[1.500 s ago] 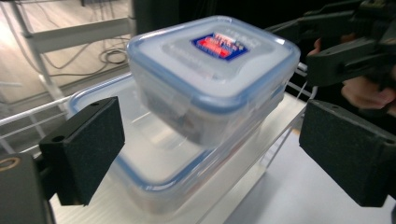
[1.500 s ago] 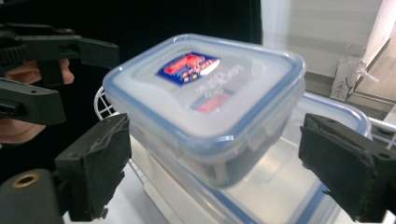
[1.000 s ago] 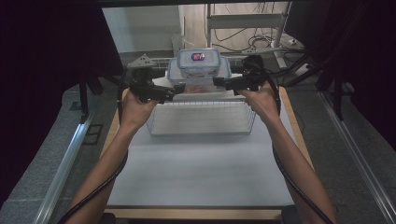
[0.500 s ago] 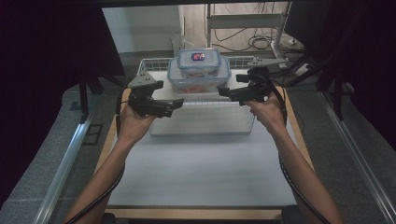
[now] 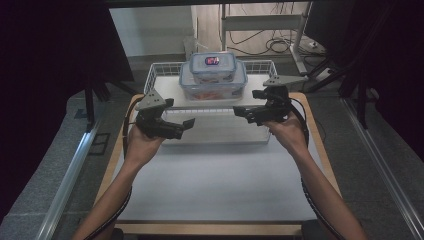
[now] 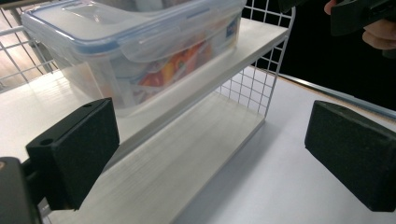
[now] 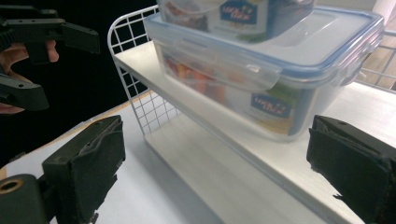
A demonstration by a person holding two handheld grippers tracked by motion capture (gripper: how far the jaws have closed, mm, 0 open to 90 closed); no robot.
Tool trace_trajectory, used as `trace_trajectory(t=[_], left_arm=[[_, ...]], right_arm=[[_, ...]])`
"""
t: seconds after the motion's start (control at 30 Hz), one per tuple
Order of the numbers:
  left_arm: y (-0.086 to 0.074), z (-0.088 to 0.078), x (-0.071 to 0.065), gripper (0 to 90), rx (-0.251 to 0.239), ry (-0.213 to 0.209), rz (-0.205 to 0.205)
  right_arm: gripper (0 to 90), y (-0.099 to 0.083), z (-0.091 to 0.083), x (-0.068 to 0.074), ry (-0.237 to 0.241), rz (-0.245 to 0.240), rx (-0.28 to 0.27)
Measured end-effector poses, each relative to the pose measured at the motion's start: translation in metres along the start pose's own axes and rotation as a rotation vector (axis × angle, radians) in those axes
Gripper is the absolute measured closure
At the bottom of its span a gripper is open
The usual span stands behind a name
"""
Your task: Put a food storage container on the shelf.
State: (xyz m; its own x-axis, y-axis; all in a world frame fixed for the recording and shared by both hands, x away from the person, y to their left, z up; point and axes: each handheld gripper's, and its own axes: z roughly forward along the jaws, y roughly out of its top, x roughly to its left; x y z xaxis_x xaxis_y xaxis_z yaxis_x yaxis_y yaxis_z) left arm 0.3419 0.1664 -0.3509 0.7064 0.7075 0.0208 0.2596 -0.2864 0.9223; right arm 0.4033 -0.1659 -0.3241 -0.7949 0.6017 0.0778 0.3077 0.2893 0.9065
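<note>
A white table [image 5: 215,190] fills the lower half of the high view, and at its far edge, in the upper centre of the frame, a white wire rack [image 5: 155,80] with 2 shelves is seen. On the upper shelf [image 5: 170,92] a large clear container [image 5: 214,86] with a blue-rimmed lid is set down flat, and a smaller container [image 5: 213,66] with a red and blue label is stacked squarely on top of it. The lower shelf [image 5: 220,131] is bare. The placing of the 2 stacked boxes on the rack is judged to be done, since both rest on the shelf and are touched by neither tool. The left gripper [image 5: 185,126], at the left centre of the frame, is held with its jaws wide apart and nothing between them; in the left gripper view the large container [image 6: 140,51] is seen beyond them at the upper left, clear of both pads. The right gripper [image 5: 242,111], at the right centre, is likewise spread and empty, apart from the boxes. What is left is judged to be little: the hands are to be drawn clear of the rack, unless more things are to be shelved.
</note>
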Motion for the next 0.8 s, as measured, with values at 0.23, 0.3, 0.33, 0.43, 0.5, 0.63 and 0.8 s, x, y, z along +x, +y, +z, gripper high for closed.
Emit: trace_trajectory(t=[0.23, 0.3, 0.33, 0.43, 0.5, 0.63, 0.8], left_arm=[[-0.011, 0.0, -0.01, 2.7, 0.005, -0.009, 0.015], [-0.014, 0.0, -0.013, 2.7, 0.003, -0.016, 0.012], [-0.016, -0.001, -0.014, 2.7, 0.003, -0.015, 0.016], [-0.02, -0.001, -0.017, 2.7, -0.001, -0.023, 0.008], [-0.024, -0.002, -0.018, 2.7, -0.002, -0.025, 0.005], [-0.031, -0.003, -0.021, 2.8, -0.003, -0.029, -0.001], [-0.042, -0.002, -0.023, 2.9, 0.008, -0.03, -0.006]], right_arm=[[4.1, -0.01, -0.002, 0.01, 0.007, -0.022, -0.001], [4.1, -0.012, -0.002, 0.012, 0.008, -0.027, 0.0], [4.1, -0.013, -0.003, 0.014, 0.008, -0.03, -0.001], [4.1, -0.017, -0.003, 0.017, 0.008, -0.035, 0.004], [4.1, -0.02, -0.003, 0.019, 0.006, -0.041, 0.006], [4.0, -0.026, -0.002, 0.023, 0.007, -0.044, 0.008], [4.0, -0.034, -0.001, 0.027, -0.005, -0.067, 0.016]])
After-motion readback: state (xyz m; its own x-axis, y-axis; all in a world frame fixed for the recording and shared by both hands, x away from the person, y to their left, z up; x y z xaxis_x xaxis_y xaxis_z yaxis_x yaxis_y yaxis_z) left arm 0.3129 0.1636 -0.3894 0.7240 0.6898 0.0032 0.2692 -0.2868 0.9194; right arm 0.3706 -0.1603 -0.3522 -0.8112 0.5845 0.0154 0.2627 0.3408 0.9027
